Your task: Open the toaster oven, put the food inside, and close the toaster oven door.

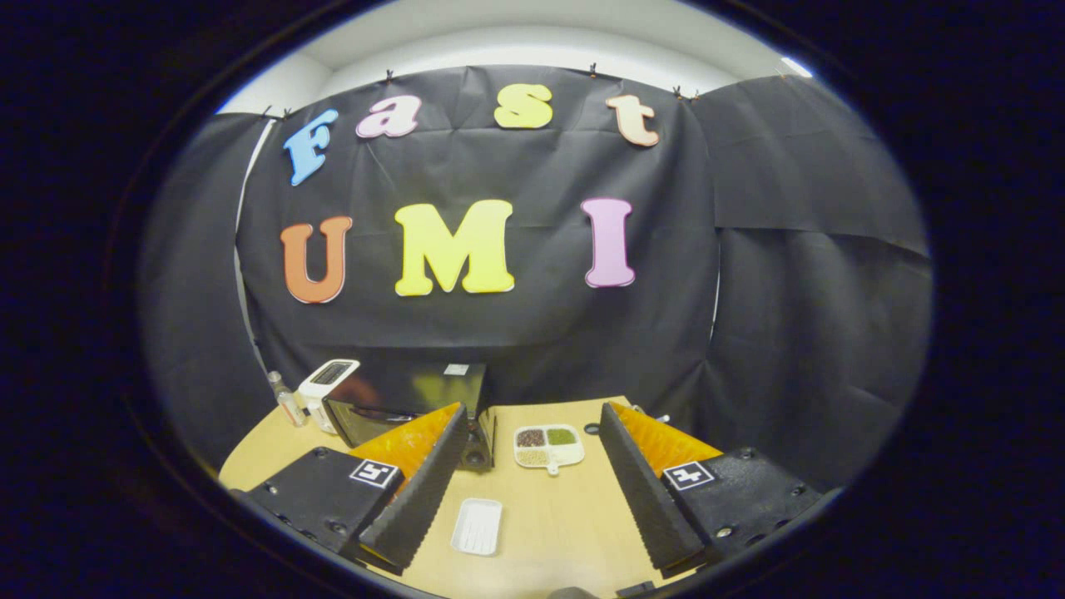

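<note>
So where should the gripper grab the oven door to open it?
Probably by the handle bar along the top of the oven door, coming straight in from the front. The door looks shut and faces the gripper, whose fingers are wide open with nothing between them. One finger hides part of the door, so the handle's exact shape is hard to tell.

Black toaster oven (399, 408) stands shut at the table's far side; white divided food dish (548, 447) just beside it
</note>
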{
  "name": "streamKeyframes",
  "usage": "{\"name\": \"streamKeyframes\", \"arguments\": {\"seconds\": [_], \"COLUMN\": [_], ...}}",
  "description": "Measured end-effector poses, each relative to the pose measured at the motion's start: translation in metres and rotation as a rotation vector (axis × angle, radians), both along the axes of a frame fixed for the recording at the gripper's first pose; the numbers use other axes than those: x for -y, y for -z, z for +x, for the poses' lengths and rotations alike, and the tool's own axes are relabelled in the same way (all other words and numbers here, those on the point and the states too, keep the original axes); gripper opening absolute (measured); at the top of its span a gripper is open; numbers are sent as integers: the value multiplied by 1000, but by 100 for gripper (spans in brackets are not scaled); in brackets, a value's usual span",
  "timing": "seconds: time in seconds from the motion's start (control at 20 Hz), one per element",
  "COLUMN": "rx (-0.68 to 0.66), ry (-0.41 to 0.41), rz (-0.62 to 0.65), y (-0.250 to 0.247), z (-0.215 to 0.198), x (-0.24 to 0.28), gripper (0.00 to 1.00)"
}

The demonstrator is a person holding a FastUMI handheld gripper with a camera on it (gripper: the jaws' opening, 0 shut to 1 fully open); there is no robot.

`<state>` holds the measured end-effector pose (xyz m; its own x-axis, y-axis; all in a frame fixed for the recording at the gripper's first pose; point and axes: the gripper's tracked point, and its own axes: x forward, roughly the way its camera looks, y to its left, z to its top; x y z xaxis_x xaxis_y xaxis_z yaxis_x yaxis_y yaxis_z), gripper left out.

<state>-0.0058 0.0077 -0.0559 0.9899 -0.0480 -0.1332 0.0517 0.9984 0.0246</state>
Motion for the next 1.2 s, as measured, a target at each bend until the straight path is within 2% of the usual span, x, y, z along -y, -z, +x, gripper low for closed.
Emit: {"name": "streamKeyframes", "arguments": {"seconds": [0.2,0.35,0.8,1.2], "rx": [61,81,110,117], "ry": [-10,13,-66,-54], "rz": [-7,-32,13,9], "y": [-30,-36,-28,-29], "z": [-15,-15,-8,-6], "x": [37,65,73,77], "gripper": [100,100,100,100]}}
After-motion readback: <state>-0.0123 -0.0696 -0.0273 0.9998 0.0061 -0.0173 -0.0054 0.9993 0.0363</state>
